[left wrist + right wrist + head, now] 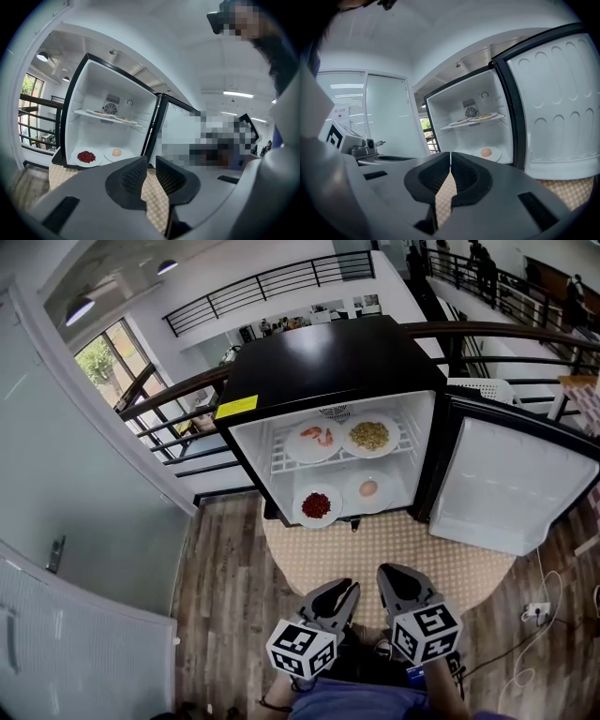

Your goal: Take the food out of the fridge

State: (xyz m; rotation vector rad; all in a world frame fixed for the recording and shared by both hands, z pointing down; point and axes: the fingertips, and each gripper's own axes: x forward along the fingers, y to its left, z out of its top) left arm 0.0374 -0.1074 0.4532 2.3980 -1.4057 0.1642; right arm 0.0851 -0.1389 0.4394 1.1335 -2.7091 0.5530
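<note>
A black mini fridge (328, 367) stands open in front of me. On its wire shelf are a plate of shrimp (314, 439) and a plate of yellowish food (369, 435). On its floor are a plate of red food (317, 505) and a plate with a pale round item (367, 488). My left gripper (347, 591) and right gripper (384, 573) hover side by side over the mat, well short of the fridge. Both are shut and hold nothing. The left gripper (150, 162) view shows the red plate (86, 156). Past the right gripper (450, 157) lies the pale item's plate (486, 152).
The fridge door (511, 488) hangs wide open to the right. A checkered mat (375, 554) lies on the wooden floor before the fridge. A power strip (536, 610) with a cable sits at the right. A glass wall (84, 484) runs along the left, with railings (178, 409) behind.
</note>
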